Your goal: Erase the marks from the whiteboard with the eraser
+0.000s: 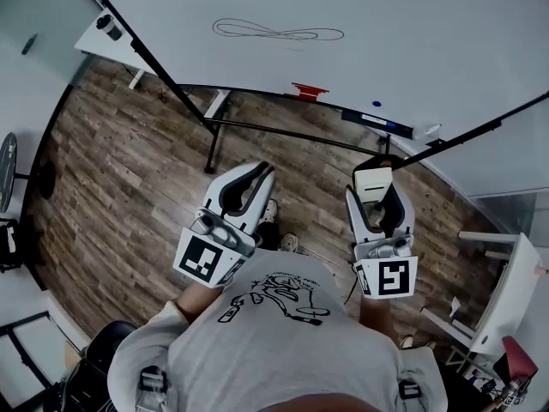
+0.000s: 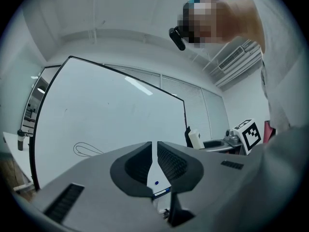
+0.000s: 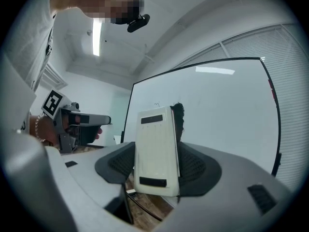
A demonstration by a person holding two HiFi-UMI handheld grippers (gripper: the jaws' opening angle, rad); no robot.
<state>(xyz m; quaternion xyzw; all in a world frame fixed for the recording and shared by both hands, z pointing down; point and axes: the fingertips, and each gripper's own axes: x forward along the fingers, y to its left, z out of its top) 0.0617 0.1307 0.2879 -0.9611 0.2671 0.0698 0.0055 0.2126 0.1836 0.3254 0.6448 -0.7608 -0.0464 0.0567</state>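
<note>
Office/mtg rm: big whiteboard (image 1: 386,58), white desk (image 1: 508,286), window blinds (image 3: 289,76).

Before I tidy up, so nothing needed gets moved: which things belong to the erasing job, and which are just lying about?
Job: whiteboard, scribbled loop mark, eraser in the right gripper.
Lying about: marker, red item, dark cup.

Floor (image 1: 111,170): dark wood planks.
Walls (image 3: 91,93): white.
Ceiling (image 3: 159,28): white, with one lit strip light (image 3: 97,37) and a slatted vent (image 2: 232,58).
Windows: blinds (image 3: 292,105) lowered.
Furniture: left table (image 1: 99,43), white; right table (image 1: 506,286), white.
</note>
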